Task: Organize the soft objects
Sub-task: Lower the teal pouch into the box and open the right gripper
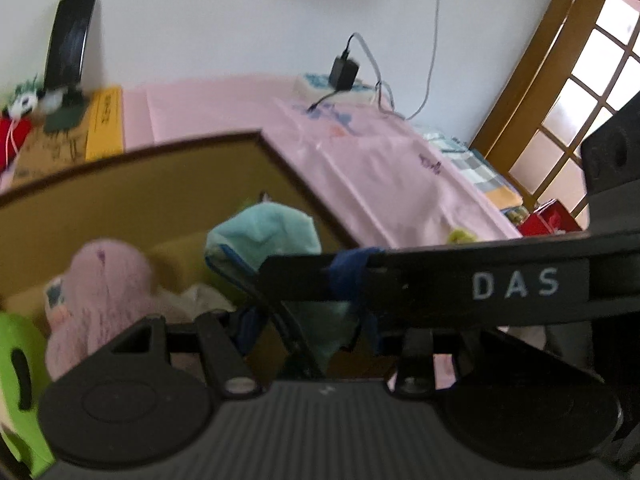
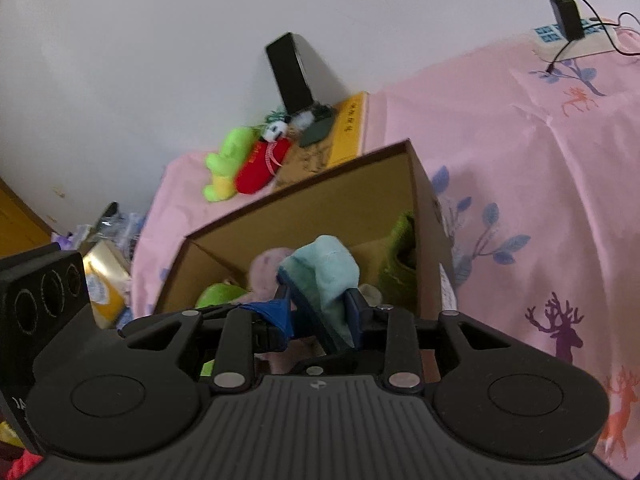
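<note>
A teal cloth (image 1: 264, 236) with blue trim hangs above an open cardboard box (image 1: 140, 184) on the pink bed. In the right wrist view the teal cloth (image 2: 332, 268) fills the gap between the fingers of my right gripper (image 2: 320, 300), which is shut on it. My left gripper (image 1: 316, 312) also has the cloth in its jaws, but the right gripper's black body (image 1: 480, 284) crosses in front and hides its tips. Inside the box (image 2: 320, 196) lie a pink plush (image 2: 268, 268), a green plush (image 2: 218, 294) and an olive cloth (image 2: 402, 252).
A green plush (image 2: 224, 164), a red plush (image 2: 262, 164) and a small panda (image 2: 276, 130) lie by the wall beside a black stand (image 2: 290, 72). A charger (image 2: 566, 20) sits on a power strip far right. A wooden door (image 1: 560, 92) stands beyond the bed.
</note>
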Demonstrator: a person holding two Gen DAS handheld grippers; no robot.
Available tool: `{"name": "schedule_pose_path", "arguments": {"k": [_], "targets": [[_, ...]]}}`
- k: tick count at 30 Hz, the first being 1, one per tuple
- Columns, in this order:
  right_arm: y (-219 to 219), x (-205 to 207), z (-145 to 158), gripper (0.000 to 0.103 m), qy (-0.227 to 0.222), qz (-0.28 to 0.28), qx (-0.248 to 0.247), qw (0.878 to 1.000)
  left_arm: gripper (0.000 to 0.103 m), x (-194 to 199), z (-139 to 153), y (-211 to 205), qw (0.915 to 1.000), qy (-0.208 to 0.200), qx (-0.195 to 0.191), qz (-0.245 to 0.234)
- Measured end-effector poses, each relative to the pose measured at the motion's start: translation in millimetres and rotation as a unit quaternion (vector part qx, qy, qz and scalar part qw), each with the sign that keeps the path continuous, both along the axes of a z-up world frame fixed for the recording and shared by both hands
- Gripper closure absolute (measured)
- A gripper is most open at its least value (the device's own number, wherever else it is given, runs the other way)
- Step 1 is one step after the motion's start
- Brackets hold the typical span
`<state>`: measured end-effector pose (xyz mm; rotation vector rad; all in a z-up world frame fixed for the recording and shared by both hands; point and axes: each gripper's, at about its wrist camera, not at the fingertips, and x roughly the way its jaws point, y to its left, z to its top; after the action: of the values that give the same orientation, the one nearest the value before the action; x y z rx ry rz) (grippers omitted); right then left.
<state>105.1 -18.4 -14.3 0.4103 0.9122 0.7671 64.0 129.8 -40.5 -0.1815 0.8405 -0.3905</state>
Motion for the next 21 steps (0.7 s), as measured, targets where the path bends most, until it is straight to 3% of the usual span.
{"name": "schedule_pose_path", "arguments": {"k": [5, 9, 21], "targets": [[1.9, -5.8, -5.5, 0.088, 0.004, -0.019, -0.008, 1.0, 0.061, -2.6, -12.3, 5.4, 0.9998, 0.022, -0.004, 0.002], [-1.9, -9.7, -6.6, 0.088, 0.007, -0.035, -0.008, 0.999, 0.044, -4.5, -13.5, 10.9, 0.9996, 0.024, -0.005, 0.014], [-24.3, -31.1, 6.3, 0.088, -0.009, -0.069, -0.001, 0.998, 0.043, -31.5, 10.6, 10.9, 0.9998, -0.008, 0.002, 0.017]]}}
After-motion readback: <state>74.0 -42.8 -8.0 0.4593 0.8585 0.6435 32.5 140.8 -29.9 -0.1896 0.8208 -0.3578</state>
